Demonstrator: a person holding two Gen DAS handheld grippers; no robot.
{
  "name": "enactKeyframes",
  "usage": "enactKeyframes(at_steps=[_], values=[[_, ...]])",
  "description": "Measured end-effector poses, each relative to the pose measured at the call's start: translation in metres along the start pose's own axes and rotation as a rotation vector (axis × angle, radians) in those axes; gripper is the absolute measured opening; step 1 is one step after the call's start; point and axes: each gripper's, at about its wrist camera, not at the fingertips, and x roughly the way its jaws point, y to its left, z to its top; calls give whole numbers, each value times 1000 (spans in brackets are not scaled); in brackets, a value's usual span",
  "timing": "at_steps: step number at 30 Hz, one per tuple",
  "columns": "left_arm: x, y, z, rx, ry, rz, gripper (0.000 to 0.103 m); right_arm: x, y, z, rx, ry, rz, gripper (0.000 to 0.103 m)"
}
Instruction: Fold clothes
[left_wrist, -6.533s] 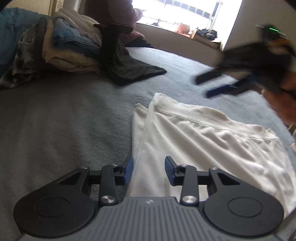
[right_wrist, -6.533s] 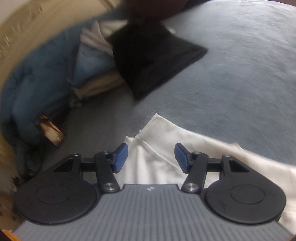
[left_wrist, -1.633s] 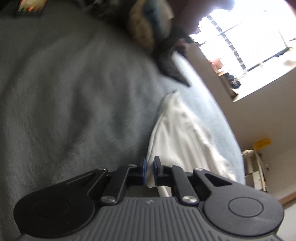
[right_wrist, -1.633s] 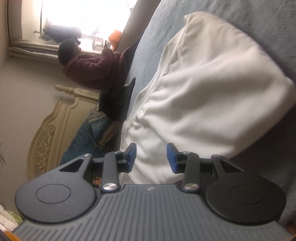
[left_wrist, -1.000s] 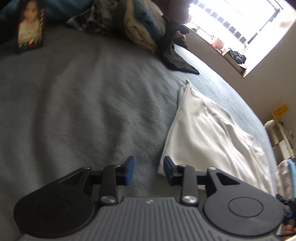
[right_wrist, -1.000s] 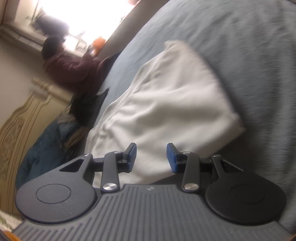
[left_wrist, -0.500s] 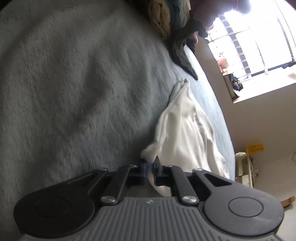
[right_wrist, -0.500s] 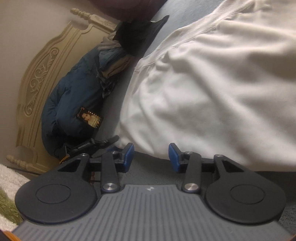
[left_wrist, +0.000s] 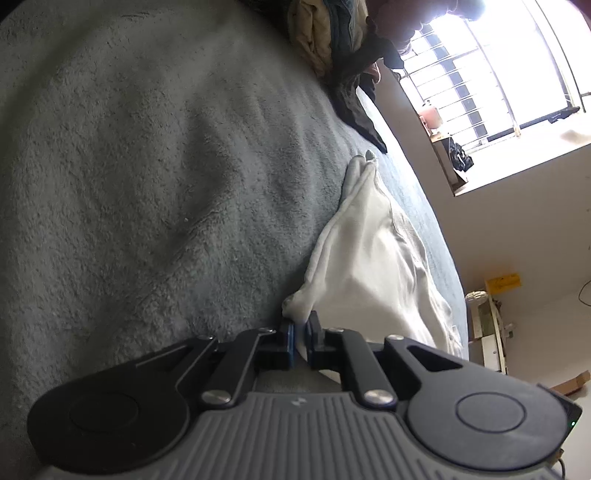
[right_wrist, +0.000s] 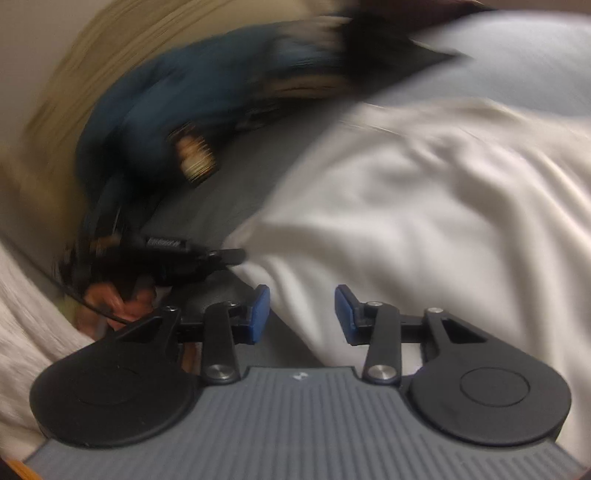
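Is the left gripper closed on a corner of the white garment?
Yes, the left gripper has its pads pinched on the near corner of the white garment.

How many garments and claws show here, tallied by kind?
White cotton garment lying on the grey fleece blanket: 1
Black garment draped from the far clothes pile: 1
Claws: 2, the left claw and the right claw
Total: 4

Bed cover (left_wrist: 155, 177): grey, rough, fleecy pile. White garment (left_wrist: 373, 266): soft matt cloth, creased. Left tongs (left_wrist: 300, 338): matt black plastic, bright metal screws, ribbed grey body.
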Motion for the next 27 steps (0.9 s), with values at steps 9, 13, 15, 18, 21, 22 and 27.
enactKeyframes(at_steps=[9, 13, 15, 18, 21, 22, 27], values=[[-5, -4, 6, 49, 11, 15, 12, 56, 31, -2, -215, 128, 67, 11], [-18, -4, 15, 66, 5, 43, 16, 60, 23, 16, -203, 41, 10, 11], [-36, -6, 17, 76, -25, 58, 19, 76, 22, 14, -203, 57, 2, 11], [-58, -5, 25, 113, -82, 63, 23, 96, 32, 5, -203, 97, 85, 11], [-51, -29, 34, 176, -88, 42, 27, 93, 45, 3, -202, 99, 177, 10], [-46, -38, 36, 204, -82, 33, 29, 87, 42, 5, -186, 78, 168, 10], [2, -94, 37, 358, -21, -12, 40, -6, -22, 7, 49, -170, -43, 13]])
